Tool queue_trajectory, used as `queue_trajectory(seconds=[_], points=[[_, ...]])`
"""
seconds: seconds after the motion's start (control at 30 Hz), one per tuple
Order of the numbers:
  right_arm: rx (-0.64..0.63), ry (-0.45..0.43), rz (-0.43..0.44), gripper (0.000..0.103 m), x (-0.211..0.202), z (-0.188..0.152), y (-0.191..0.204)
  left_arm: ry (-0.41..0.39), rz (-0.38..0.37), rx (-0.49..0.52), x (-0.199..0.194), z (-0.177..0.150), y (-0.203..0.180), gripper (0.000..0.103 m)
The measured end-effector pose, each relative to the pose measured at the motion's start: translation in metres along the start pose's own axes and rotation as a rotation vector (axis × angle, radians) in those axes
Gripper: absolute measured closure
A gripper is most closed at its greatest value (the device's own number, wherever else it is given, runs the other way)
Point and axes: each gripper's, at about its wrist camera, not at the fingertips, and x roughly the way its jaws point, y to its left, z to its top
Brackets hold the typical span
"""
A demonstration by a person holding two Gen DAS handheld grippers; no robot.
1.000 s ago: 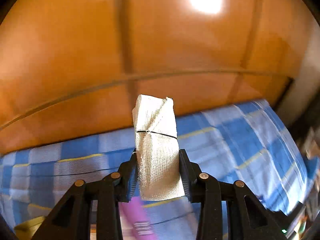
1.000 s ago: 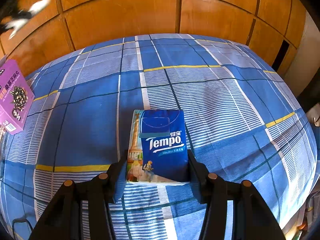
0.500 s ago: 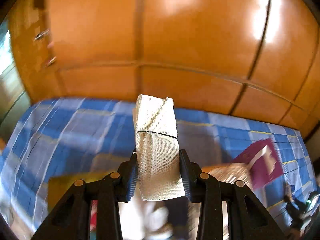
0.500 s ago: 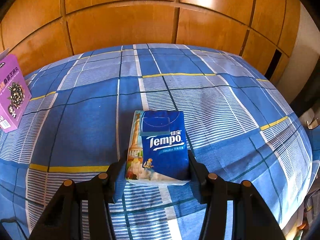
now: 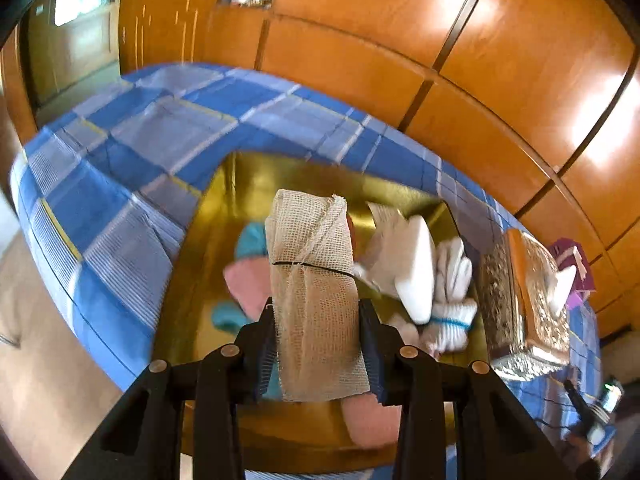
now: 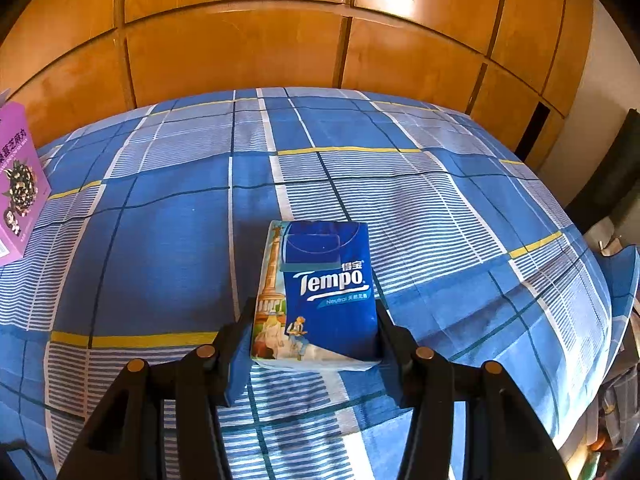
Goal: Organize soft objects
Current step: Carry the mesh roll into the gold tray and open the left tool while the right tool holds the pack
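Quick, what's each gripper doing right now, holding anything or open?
Left gripper: shut on the gauze roll, over the gold tray.
Right gripper: shut on the tissue pack, above the bedsheet.

The gold tray [image 5: 248,184] keeps bare floor along its far left side; pink and teal cloths [image 5: 244,280], white sponge [image 5: 416,272] and rolled socks [image 5: 452,304] crowd the rest. A glittery box [image 5: 524,304] flanks its right rim. Around the tissue pack [image 6: 320,292], the checked bedspread [image 6: 160,240] lies open; a purple box [image 6: 18,184] stands far left.
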Motion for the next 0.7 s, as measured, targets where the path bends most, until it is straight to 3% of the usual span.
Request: queue_trajectory(seconds=[0.27,0.37,0.47,0.6,0.7], points=[[0.021,0.009,-0.030,0.051,-0.001,0.001,0.003,0.029,-0.055,0.049,0.039,0.014,-0.030,0.062],[0.026,0.011,-0.040,0.051,-0.002,0.000,0.004,0.039,-0.017,0.056,0.060,0.030,-0.034,0.061],[0.028,0.012,-0.042,0.051,-0.001,0.001,0.004,0.065,0.033,0.063,0.078,0.039,-0.036,0.051],[0.029,0.010,-0.044,0.051,-0.001,0.000,0.005,0.037,0.050,0.084,0.074,0.039,-0.041,0.035],[0.027,0.009,-0.046,0.051,-0.001,0.000,0.005,-0.001,0.092,0.106,0.064,0.030,-0.041,0.035]])
